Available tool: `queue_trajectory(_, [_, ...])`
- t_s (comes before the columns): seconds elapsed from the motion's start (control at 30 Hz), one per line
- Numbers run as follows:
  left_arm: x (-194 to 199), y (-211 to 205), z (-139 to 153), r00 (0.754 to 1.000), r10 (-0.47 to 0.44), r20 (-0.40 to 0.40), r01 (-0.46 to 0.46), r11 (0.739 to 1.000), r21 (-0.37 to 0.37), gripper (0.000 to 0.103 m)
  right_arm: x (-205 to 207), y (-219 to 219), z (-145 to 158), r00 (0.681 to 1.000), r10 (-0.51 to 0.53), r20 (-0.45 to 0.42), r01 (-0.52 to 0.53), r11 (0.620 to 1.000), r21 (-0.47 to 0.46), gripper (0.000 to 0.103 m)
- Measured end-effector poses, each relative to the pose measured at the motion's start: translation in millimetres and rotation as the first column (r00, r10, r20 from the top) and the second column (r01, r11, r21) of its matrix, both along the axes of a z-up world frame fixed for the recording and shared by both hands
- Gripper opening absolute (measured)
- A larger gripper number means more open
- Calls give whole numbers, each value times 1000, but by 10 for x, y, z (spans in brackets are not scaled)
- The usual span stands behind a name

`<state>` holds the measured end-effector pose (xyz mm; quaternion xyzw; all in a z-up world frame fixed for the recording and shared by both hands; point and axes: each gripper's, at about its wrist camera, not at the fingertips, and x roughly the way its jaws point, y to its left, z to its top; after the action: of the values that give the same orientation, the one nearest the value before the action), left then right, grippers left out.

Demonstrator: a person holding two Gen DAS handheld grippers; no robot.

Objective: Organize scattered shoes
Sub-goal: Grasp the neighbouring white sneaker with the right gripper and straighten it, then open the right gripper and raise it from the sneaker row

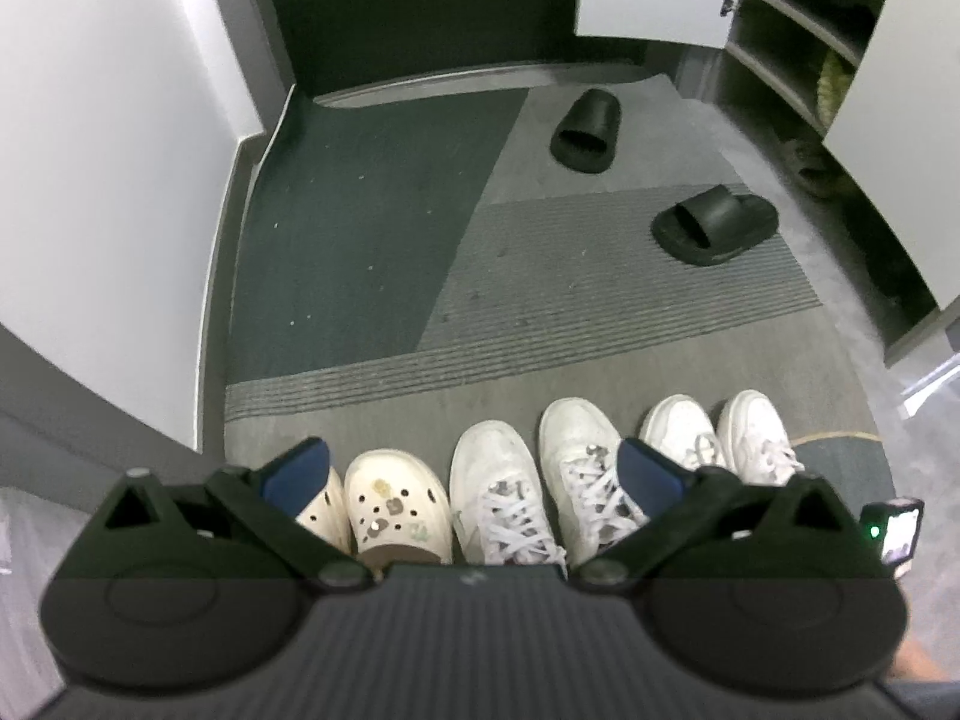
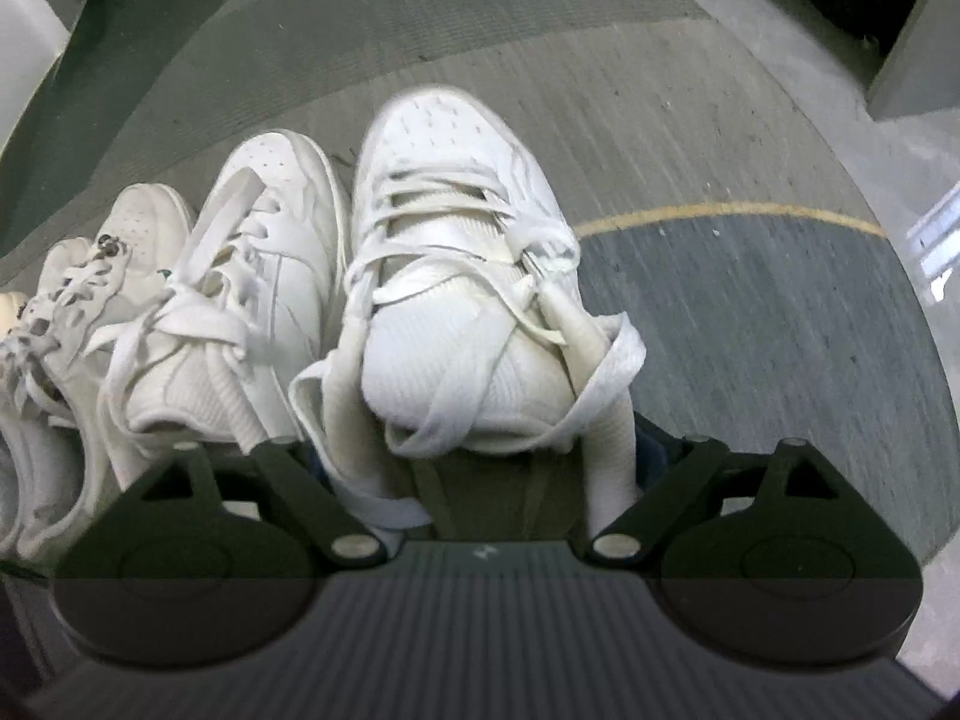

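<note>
Inside cabinet (image 1: 774,6) (open), shoes (image 1: 813,159)

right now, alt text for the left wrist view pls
A row of white shoes lines the near edge of a grey mat, with the open left claw above them. Two black slides lie scattered farther off near an open shoe cabinet.

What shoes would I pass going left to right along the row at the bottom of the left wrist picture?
Cream perforated clog with charms → white lace-up sneaker → scuffed white lace-up sneaker with metal eyelets → clean white leather sneaker → its matching white leather sneaker.
</note>
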<state>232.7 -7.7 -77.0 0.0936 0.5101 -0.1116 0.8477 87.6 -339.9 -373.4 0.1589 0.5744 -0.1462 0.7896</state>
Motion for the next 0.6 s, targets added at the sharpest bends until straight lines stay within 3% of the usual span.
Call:
queue_trajectory(0.07, [-50,8,64,1000,-11,17,11,1000,-11,103,8,-41,121,999,-17,-30,17,1000,1,92])
queue_trajectory(0.2, [-150,23,192,998,-31,50,33,999,-32,103,-54,-75,536,995,-86,48,82,993,80,103])
queue_trajectory(0.4, [-299,47,385,993,-61,101,68,996,-61,103,54,195,1471,988,64,139,-56,997,-62,103])
queue_trajectory(0.47, [-351,47,451,991,-69,117,78,994,-72,103,99,292,1917,974,120,190,-102,989,-103,103])
queue_trajectory(0.6, [-455,9,611,986,-73,147,90,989,-115,103,172,394,2499,956,162,245,-128,981,-148,103])
